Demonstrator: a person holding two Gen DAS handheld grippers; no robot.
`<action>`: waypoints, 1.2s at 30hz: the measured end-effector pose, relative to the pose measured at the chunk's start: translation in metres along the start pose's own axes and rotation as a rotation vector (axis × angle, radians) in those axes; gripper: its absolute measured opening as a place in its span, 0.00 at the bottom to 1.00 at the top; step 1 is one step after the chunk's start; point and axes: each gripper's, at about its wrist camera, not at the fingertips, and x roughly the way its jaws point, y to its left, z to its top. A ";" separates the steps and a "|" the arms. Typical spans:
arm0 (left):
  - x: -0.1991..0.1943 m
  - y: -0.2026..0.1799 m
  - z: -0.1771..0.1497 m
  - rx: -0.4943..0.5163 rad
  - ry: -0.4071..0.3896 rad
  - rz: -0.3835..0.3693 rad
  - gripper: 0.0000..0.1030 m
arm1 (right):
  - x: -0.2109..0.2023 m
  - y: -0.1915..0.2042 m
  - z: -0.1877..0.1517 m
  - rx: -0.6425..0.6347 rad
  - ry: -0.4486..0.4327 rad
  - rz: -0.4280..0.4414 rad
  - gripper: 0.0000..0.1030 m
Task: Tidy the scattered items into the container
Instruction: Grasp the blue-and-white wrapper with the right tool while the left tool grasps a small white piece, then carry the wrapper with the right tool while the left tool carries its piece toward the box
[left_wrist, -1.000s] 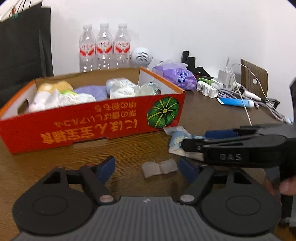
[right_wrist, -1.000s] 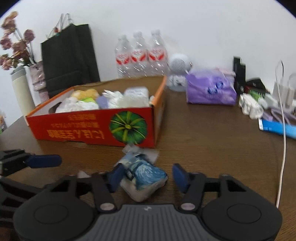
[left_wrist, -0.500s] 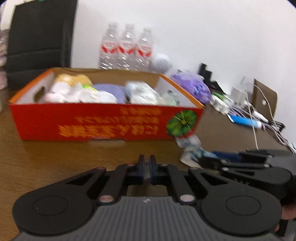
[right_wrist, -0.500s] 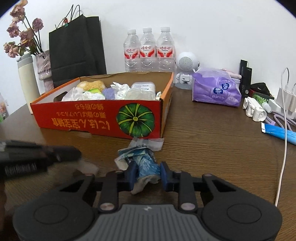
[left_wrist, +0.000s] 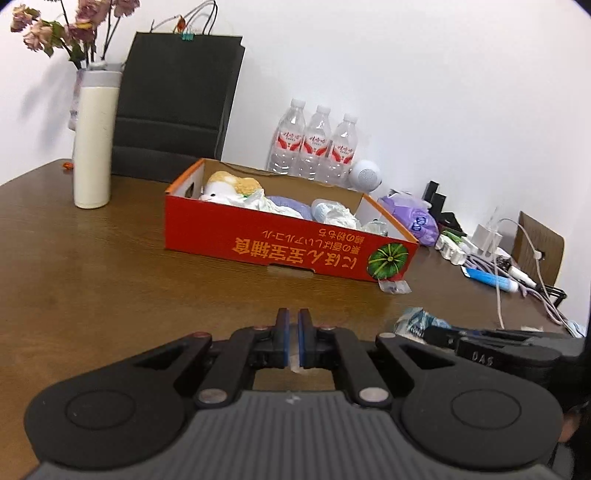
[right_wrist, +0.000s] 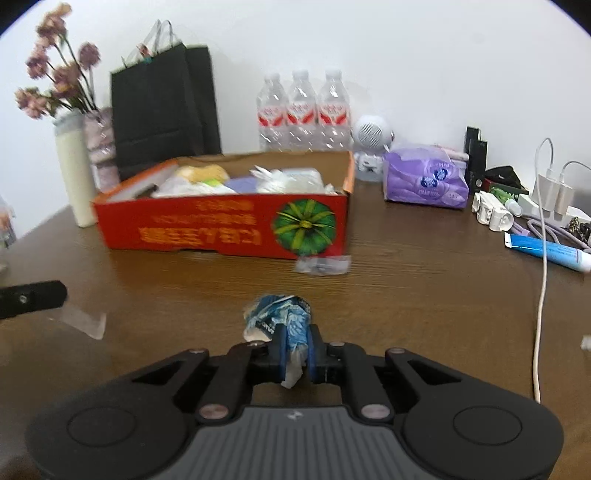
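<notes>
My left tongs are closed, the blue pads nearly meeting, with a sliver of clear plastic film nipped between them. In the right wrist view that film hangs blurred below the dark tip at the left edge, over the brown tabletop. My right tongs are clamped on a crumpled blue-and-white wrapper. Its wad bulges out ahead of the pads and a pale tail hangs down behind them; I cannot tell whether it touches the wood. The red cardboard box, printed with yellow lettering and a green pumpkin, sits further back on the tabletop, well apart from both tongs. It is already holding a heap of white, yellow and lilac soft items. A small clear packet lies flat on the wood just beside the box's front corner, under the pumpkin picture. Behind the box stand three water bottles, a black paper bag and a cream flask. A purple tissue pack and a tangle of chargers and cables lie off to the right.
</notes>
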 end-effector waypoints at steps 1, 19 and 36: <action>-0.008 0.002 -0.002 -0.008 -0.004 -0.002 0.05 | -0.011 0.007 -0.003 -0.001 -0.015 0.006 0.09; -0.139 -0.032 -0.098 0.150 -0.242 0.009 0.05 | -0.151 0.088 -0.113 0.075 -0.274 0.108 0.10; -0.149 -0.046 -0.092 0.211 -0.376 0.080 0.05 | -0.168 0.085 -0.125 0.094 -0.351 0.075 0.10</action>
